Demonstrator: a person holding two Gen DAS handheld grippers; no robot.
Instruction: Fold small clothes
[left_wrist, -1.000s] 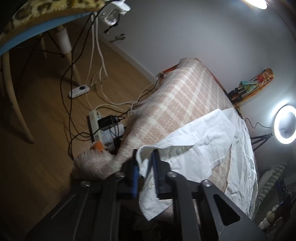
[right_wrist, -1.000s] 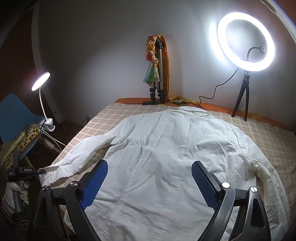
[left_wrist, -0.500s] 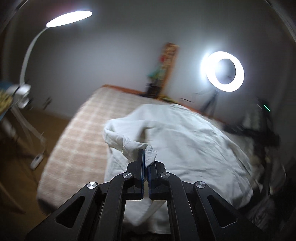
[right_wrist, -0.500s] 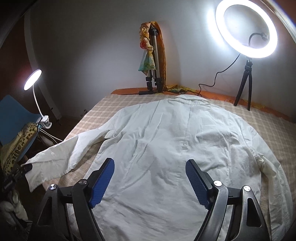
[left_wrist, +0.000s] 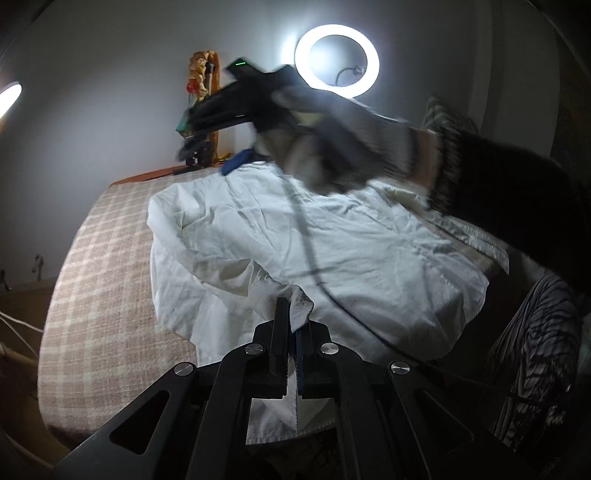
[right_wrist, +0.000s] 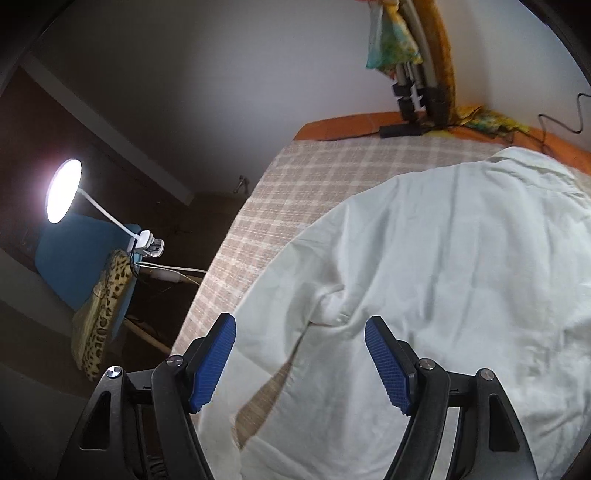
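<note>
A white shirt (left_wrist: 351, 251) lies spread on the checked bedcover (left_wrist: 103, 266). My left gripper (left_wrist: 291, 321) is shut on the sleeve's cuff (left_wrist: 301, 301), which it holds above the shirt's near part, so the sleeve lies folded inward over the body. In the right wrist view my right gripper (right_wrist: 299, 354) hovers over the shirt (right_wrist: 443, 277) by a crease near its left edge. Its jaws are closing and wide apart, with cloth beneath them and nothing pressed. From the left wrist view it appears blurred, with one blue pad (left_wrist: 238, 162) and a gloved hand (left_wrist: 332, 147) behind it.
A ring light (left_wrist: 337, 61) and a tripod (right_wrist: 413, 85) stand at the bed's far end. A desk lamp (right_wrist: 62, 190) is clipped to a blue chair (right_wrist: 74, 254) with leopard cloth to the bed's left. A dark cable (left_wrist: 306, 240) crosses over the shirt.
My left gripper closed on the cuff at the bed's edge, rolled upright and carried the sleeve in over the shirt. My right gripper swung left and lower, its jaws narrower.
</note>
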